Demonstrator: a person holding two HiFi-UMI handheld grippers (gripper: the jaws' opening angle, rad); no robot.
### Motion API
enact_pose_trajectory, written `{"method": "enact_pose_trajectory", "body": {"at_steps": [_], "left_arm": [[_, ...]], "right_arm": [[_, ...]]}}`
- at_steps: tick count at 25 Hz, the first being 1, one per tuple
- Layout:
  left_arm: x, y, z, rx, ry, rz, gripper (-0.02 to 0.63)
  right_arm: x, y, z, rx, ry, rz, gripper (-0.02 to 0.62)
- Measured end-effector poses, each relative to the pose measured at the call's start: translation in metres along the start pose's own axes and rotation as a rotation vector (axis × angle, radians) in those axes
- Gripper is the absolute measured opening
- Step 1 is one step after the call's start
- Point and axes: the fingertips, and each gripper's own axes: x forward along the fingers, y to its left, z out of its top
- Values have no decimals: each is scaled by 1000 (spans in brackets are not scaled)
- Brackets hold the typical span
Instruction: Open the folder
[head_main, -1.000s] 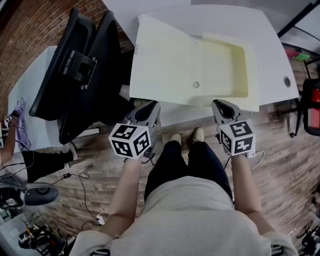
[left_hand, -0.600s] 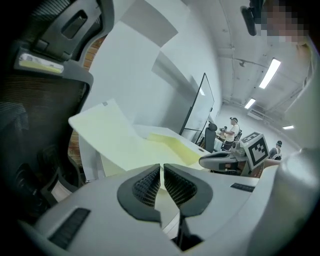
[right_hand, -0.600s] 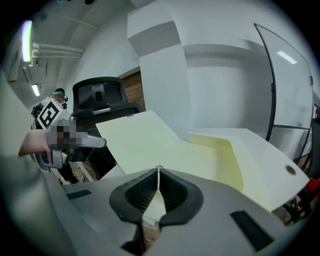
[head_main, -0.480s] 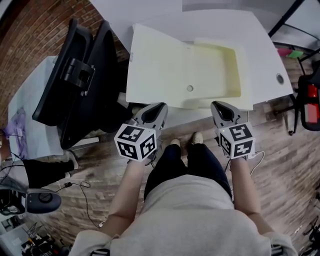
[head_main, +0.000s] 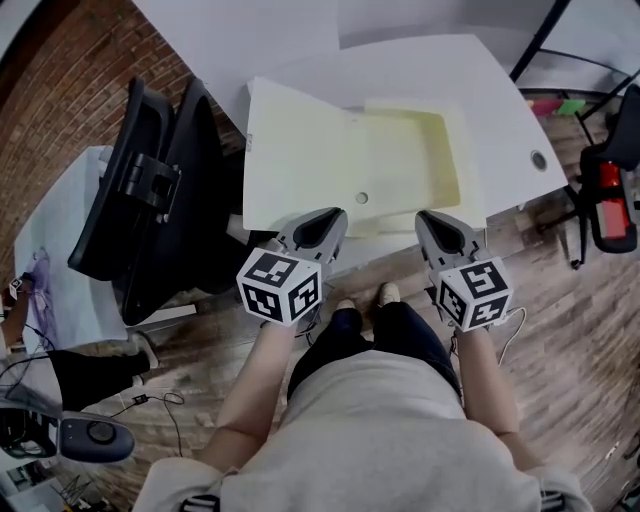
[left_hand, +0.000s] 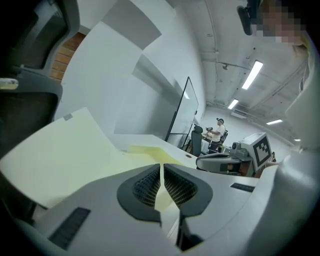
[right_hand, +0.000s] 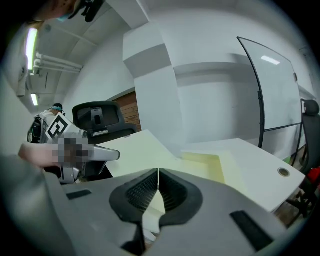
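Left claw (head_main: 333, 215) and right claw (head_main: 426, 217) nearer, open folder (head_main: 300, 150) just ahead

head view high, steeply down onto counter (head_main: 500, 115) and folder (head_main: 300, 160), 2 gripper views low at counter's near edge, along own jaws, close over folder shared by all 3, left gripper view catches right gripper (left_hand: 201, 161), right gripper view catches left gripper (right_hand: 115, 155)

Office workspace, general layout.
White table (head_main: 500, 100) stands on wood-plank floor (head_main: 570, 340); black office chair (head_main: 150, 200) just beside its left edge; brick wall (right_hand: 129, 107) behind chair; lit strip lights (left_hand: 251, 75) on ceiling; dark-framed board (right_hand: 272, 95) beyond table.
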Motion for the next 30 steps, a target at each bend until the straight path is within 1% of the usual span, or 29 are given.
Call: {"method": "enact_pose_trajectory", "body": {"at_steps": [9, 12, 16, 23, 26, 30], "left_arm": [[32, -45, 11, 76, 9, -111, 37], [39, -57, 13, 90, 8, -135, 32], [48, -66, 22, 110, -10, -160, 29], [61, -81, 33, 166, -19, -199, 26], [66, -87, 35, 172, -17, -210, 26], [71, -94, 33, 157, -9, -232, 26]], "right_arm": [[-19, -6, 23, -1, -52, 6, 23], [-27, -9, 35, 8, -87, 13, 23], [-35, -17, 49, -4, -117, -1, 21], [-37, -23, 49, -27, -121, 11, 21], [-40, -24, 49, -35, -126, 13, 21], [-42, -28, 47, -28, -145, 7, 21]]}}
